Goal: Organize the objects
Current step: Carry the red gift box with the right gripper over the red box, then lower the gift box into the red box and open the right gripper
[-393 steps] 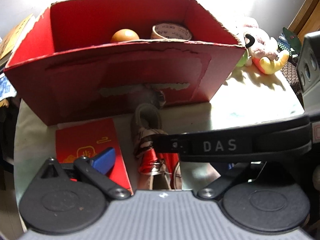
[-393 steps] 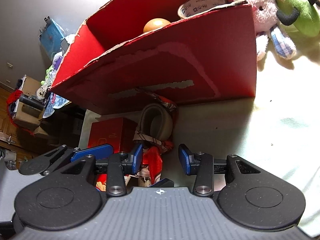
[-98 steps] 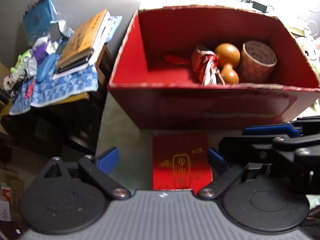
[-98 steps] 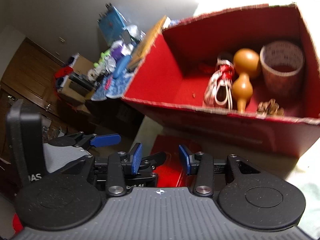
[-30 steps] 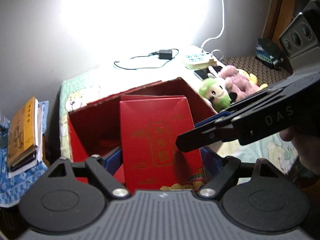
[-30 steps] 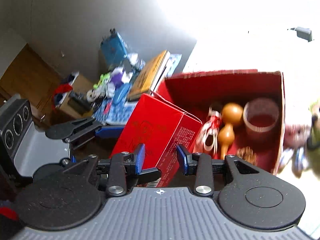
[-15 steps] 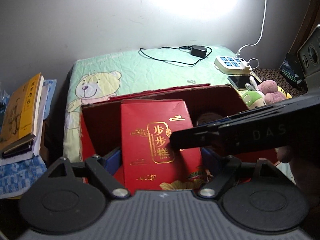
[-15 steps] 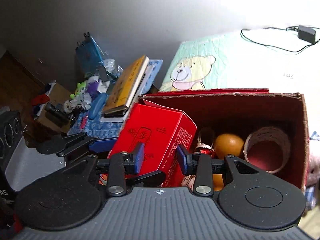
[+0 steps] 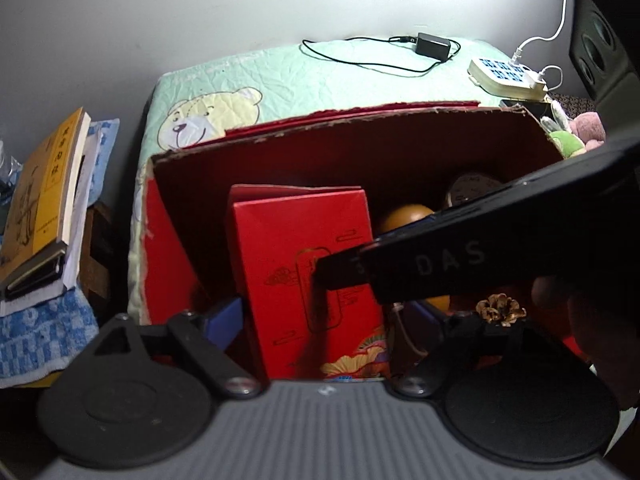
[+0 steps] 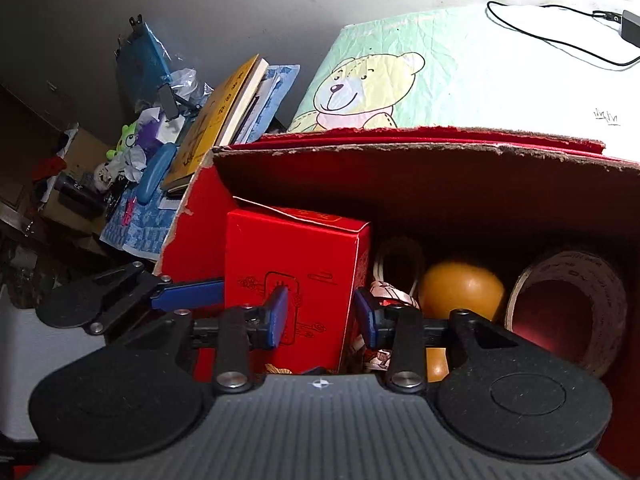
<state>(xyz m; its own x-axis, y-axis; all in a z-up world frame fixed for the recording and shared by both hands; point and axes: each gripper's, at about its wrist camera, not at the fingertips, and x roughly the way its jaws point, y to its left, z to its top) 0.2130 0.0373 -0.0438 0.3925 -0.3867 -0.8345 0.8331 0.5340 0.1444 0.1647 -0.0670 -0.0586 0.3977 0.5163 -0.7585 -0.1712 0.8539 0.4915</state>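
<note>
Was placing the tall red cardboard packet (image 9: 304,248) upright at the left end inside the open red carton (image 9: 168,232), with the right gripper (image 10: 320,314) clamped on it and the left gripper (image 9: 324,314) spread loosely around it; next probably needed letting go and lifting clear.

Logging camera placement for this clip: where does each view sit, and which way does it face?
Left wrist: on the left gripper, facing down into the red carton; shows its own opening jaws around the red gift box, the other gripper crossing, a hand.
Right wrist: on the right gripper, facing into the carton; shows its fingers beside the gift box, the left gripper's finger behind.
Shared: carton, gift box, gourd, tape roll.
</note>
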